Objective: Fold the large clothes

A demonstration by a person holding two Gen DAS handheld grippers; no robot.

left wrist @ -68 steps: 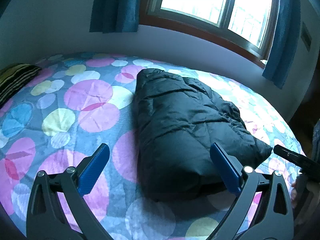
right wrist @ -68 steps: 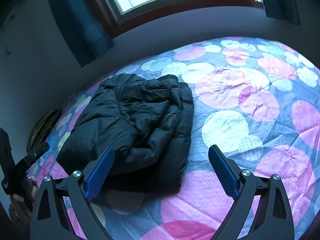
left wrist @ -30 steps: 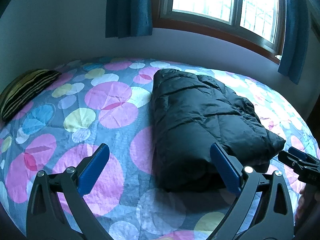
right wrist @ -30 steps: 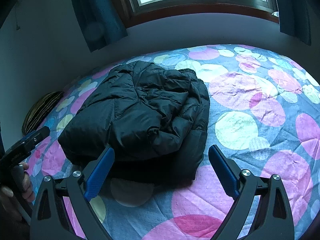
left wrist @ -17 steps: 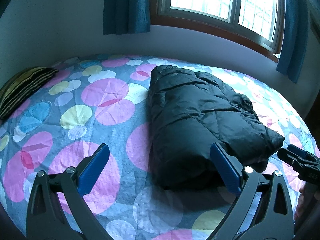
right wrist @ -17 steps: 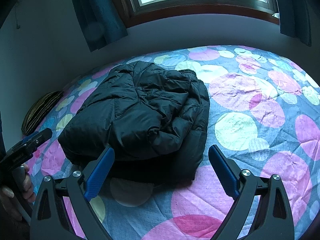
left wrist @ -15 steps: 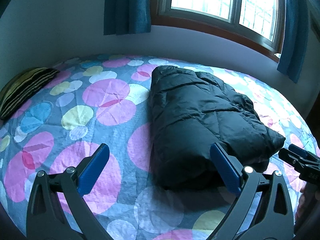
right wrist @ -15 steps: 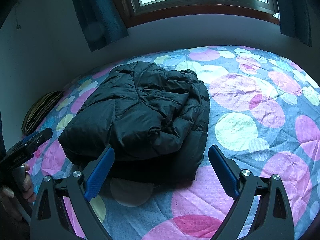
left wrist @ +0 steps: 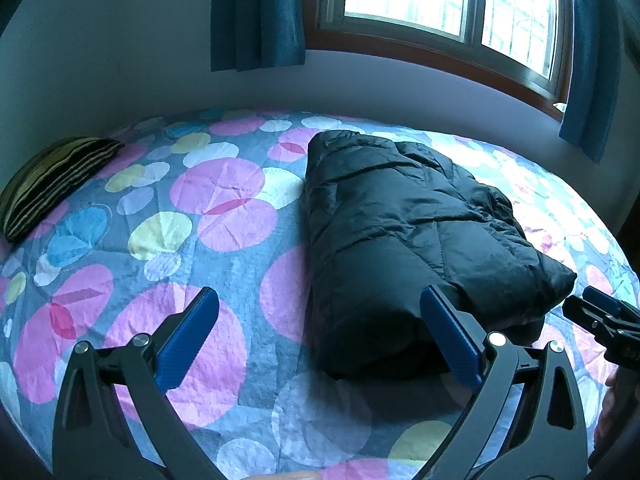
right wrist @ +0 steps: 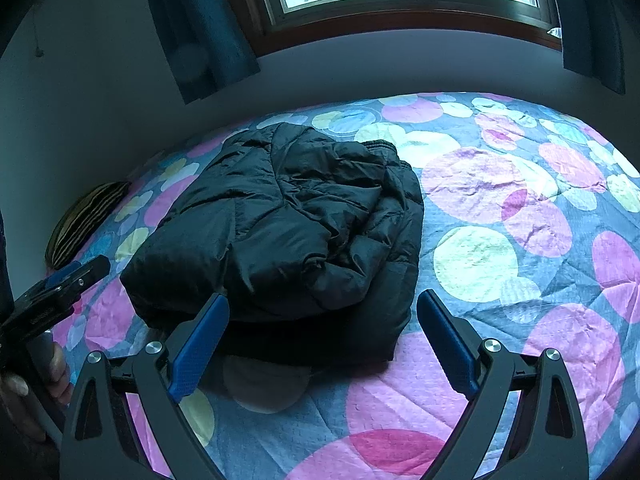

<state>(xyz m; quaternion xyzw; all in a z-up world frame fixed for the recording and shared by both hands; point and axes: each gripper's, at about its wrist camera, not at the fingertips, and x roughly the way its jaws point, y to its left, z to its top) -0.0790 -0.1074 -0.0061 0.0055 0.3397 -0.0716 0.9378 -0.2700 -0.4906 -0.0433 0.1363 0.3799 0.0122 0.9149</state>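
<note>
Here one folded black jacket (left wrist: 404, 240) lies mid-bed (left wrist: 224, 248), one striped pillow (left wrist: 52, 180) at its far-left corner, while the left gripper (left wrist: 320, 336) and right gripper (right wrist: 322, 336) both gape empty.

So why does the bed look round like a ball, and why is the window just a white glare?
Left wrist view: the fisheye lens bows the bedspread and wall into curves; the window is blown out white, while the black jacket keeps only faint sheen. Right wrist view: same bulging, dark corners, a cool blue cast, and the jacket throws a soft shadow toward the open right gripper.
</note>
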